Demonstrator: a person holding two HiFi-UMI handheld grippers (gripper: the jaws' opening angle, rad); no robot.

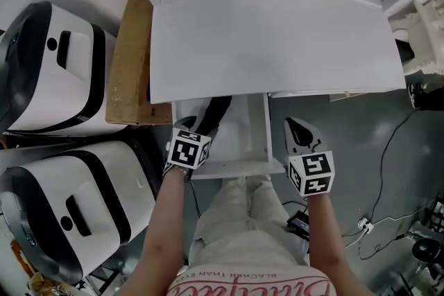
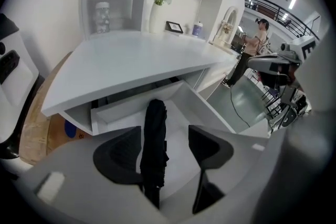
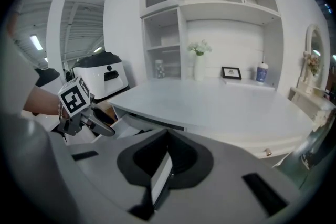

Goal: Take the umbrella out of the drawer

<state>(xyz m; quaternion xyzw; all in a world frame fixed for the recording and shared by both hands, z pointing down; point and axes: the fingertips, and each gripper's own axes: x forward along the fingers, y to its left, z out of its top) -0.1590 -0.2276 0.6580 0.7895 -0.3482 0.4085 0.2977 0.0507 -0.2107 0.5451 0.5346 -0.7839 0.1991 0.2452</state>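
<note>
White smooth drawer [image 2: 177, 113], slim black fabric umbrella [image 2: 155, 136]

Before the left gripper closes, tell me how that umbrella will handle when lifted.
The umbrella is folded cloth in loose pleats, so it will likely give when squeezed and sag a bit at the ends. It looks slim and compact, so it is probably light. Lying lengthwise in the drawer, round-bodied, it may roll if nudged sideways.

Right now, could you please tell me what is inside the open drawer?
A folded black umbrella lies lengthwise in the white drawer, with the open left claw lined up over it, not gripping. The drawer's rear runs under the desktop, so anything there is hidden.
</note>
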